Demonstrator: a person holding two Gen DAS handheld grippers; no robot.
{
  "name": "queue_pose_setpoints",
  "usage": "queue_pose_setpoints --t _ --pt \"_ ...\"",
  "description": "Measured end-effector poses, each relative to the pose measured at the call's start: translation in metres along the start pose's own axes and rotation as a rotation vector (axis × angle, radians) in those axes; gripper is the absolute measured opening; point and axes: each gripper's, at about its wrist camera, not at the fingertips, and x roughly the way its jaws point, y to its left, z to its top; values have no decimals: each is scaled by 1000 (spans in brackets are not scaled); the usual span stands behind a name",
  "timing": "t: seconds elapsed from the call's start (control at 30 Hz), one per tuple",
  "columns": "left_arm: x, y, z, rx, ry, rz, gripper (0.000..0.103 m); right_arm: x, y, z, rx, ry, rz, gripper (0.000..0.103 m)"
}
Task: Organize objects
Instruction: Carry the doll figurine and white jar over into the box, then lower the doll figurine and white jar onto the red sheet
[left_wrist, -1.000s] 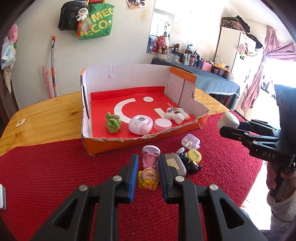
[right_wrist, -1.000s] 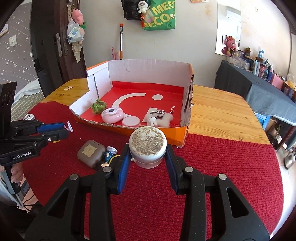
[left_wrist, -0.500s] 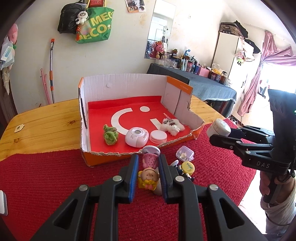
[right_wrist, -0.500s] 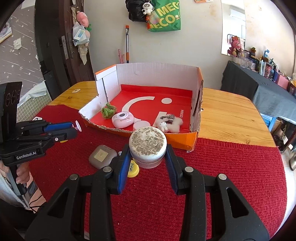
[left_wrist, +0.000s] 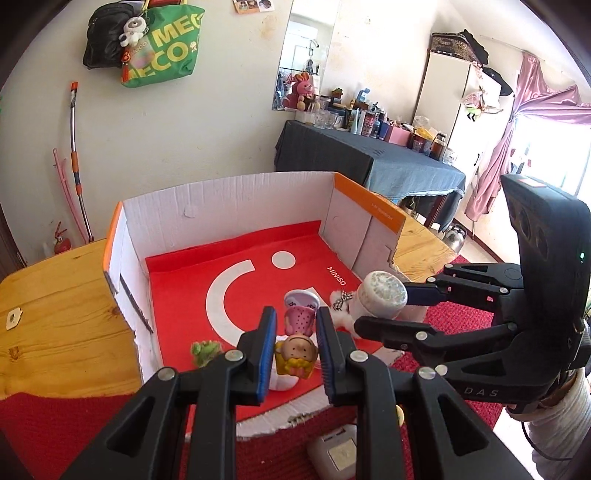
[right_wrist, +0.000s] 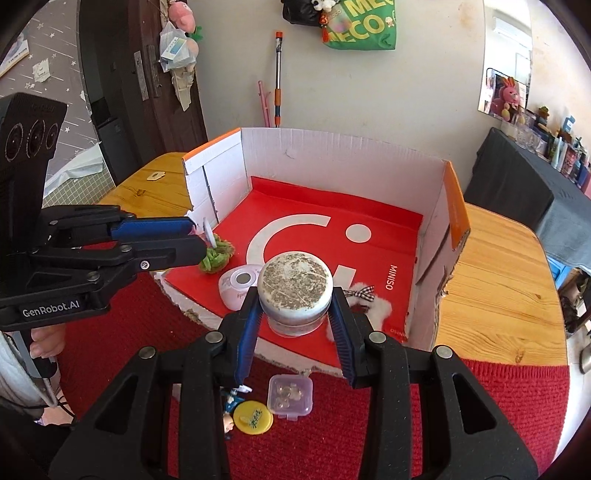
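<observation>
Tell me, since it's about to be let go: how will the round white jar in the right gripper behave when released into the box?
The jar looks rigid, squat and flat-bottomed, so it probably stands steady. Landing sideways, it may roll.

1. I see a wooden desk (right_wrist: 495, 280) with a red knitted mat (right_wrist: 509, 398) over its near part.
2. A cut-down cardboard box (right_wrist: 332, 162) rests across mat and wood.
3. On the mat near the box: a clear plastic case (right_wrist: 290, 396), a yellow disc (right_wrist: 253, 416), a small figurine (right_wrist: 232, 410).
4. A pale tag (right_wrist: 155, 176) lies on the bare wood.
</observation>
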Motion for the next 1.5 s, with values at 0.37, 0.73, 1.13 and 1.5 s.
queue_pose_setpoints --t 0.37,0.73,1.13,1.5 --pt "72 27 25 15 188 -3 23 67 -17 20 -59 169 -2 35" --pt "108 45 14 -15 276 -7 23 92 -17 21 -106 275 33 35" --pt "111 52 7 -33 327 -28 23 104 -15 16 -119 332 33 35" --pt "112 48 6 -13 349 -6 23 99 -18 10 -114 338 36 35"
